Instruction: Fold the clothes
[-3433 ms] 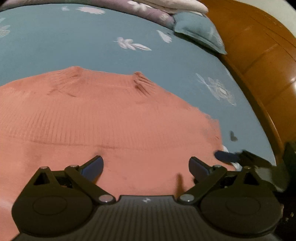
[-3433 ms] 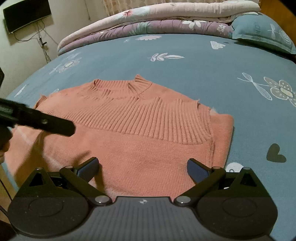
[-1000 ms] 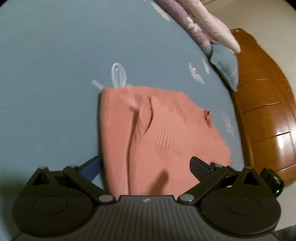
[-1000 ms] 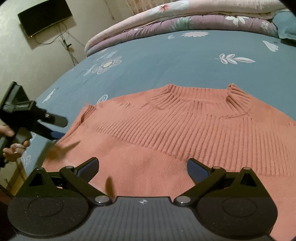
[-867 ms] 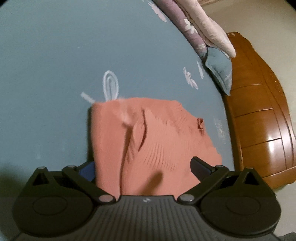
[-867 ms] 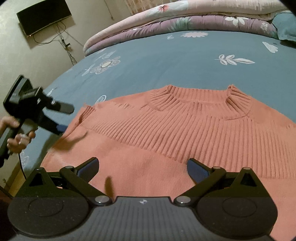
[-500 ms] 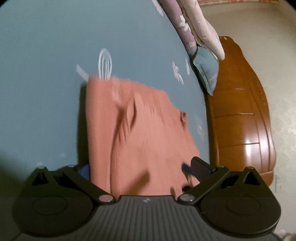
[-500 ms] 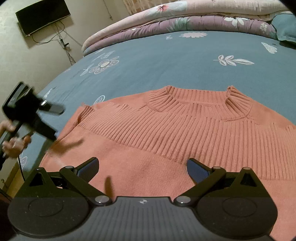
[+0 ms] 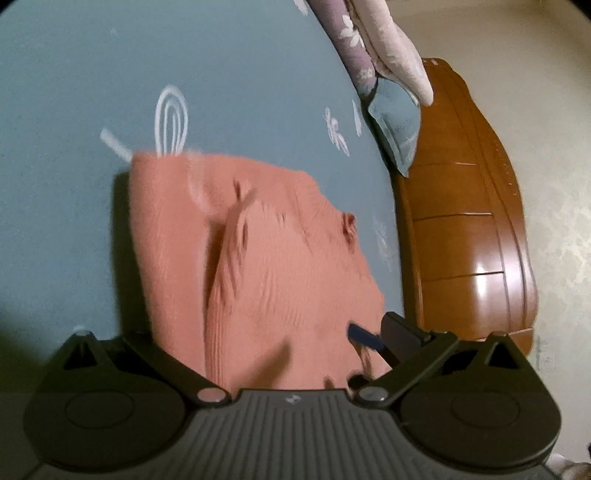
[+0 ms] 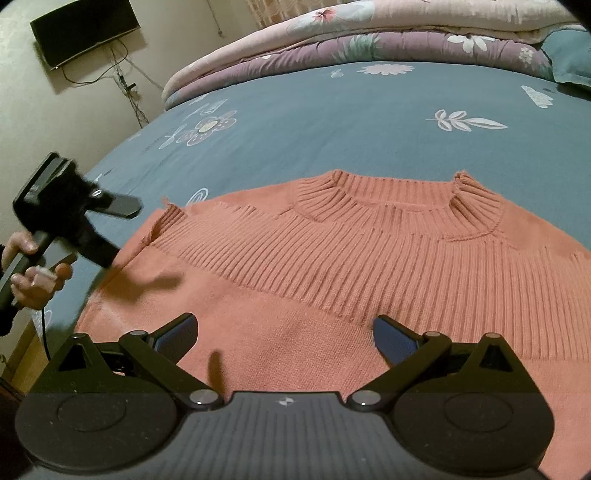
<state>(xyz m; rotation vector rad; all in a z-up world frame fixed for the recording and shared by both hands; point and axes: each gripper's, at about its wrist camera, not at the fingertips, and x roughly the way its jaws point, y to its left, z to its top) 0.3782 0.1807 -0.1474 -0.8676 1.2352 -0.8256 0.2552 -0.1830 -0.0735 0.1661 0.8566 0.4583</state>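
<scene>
Both grippers, left (image 10: 110, 229) and right (image 10: 284, 334), show open jaws over my sweater (image 10: 369, 266) on the blue bed (image 10: 332, 122); quilts (image 10: 369, 33) far.

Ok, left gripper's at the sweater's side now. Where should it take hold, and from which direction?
Take the sweater by its near-left edge, below the ribbed band. The knit lies flat on the bed, so bring the left gripper in low from the left side, one finger sliding under the edge. That edge seems free of the right gripper, which is open over the hem.

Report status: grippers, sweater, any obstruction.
Left gripper and right gripper open, holding nothing. Sweater flat on bed, sleeves tucked. Nothing in the way.
</scene>
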